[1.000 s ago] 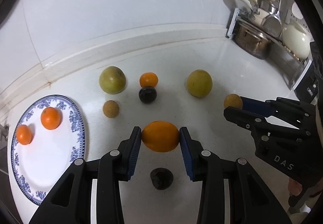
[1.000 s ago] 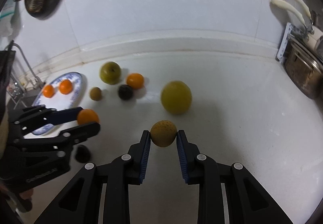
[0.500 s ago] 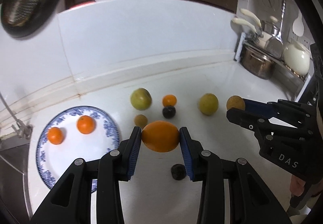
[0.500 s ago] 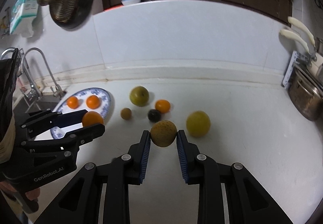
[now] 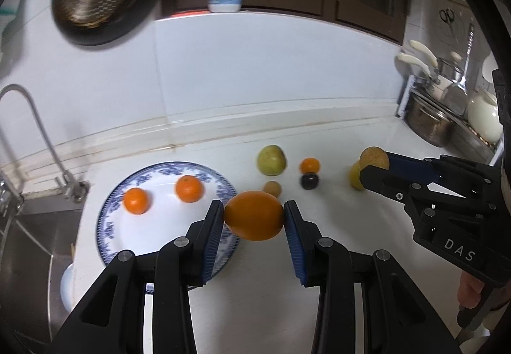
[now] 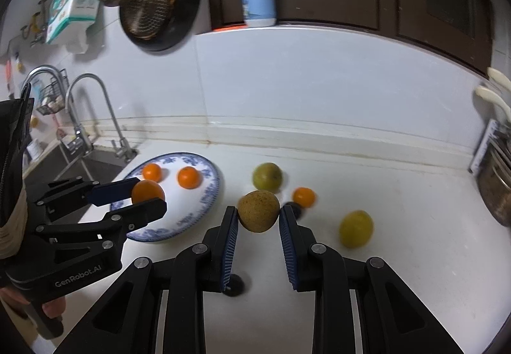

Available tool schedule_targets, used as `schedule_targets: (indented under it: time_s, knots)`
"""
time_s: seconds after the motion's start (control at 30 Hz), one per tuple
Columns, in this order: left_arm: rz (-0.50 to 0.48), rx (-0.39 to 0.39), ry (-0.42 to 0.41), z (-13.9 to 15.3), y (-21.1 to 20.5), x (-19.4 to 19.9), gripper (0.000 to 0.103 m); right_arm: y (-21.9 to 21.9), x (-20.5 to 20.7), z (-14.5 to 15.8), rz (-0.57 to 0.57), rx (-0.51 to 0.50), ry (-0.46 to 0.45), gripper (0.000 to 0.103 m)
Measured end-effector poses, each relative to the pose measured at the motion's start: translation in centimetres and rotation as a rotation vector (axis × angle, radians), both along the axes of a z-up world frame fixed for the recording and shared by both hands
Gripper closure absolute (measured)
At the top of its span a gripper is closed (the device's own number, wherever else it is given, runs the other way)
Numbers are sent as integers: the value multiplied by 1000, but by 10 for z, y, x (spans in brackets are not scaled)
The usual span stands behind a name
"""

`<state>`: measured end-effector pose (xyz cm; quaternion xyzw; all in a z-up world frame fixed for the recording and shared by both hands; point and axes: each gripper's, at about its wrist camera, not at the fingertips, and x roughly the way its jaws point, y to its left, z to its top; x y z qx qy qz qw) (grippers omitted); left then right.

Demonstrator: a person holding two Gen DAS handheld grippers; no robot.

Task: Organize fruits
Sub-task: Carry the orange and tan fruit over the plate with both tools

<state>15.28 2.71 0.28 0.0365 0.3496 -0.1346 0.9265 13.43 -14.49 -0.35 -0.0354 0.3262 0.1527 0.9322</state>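
Fruits are being sorted on a white kitchen counter (image 5: 351, 290): the left gripper (image 5: 254, 219) is clamped on a smooth round orange (image 5: 254, 215), held above the near edge of a blue-patterned white plate (image 5: 127, 226) that already carries two small tangerines (image 5: 190, 188). The right gripper (image 6: 258, 216) is closed tight on a speckled brown round fruit (image 6: 258, 215), lifted over the counter near the plate's right rim. To finish well, carry the orange over bare plate and lower it before releasing, so it cannot roll. Compared with a second earlier, both grippers have risen and swung toward the plate, bringing the faucet (image 6: 105, 111) into view.
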Motion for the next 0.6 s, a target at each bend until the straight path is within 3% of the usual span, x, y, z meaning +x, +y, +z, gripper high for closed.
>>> schedule_targets:
  time_s: [0.6]
  knots:
    - [186, 32, -9, -4, 59, 4, 65, 64, 26, -8, 179, 25, 32, 75]
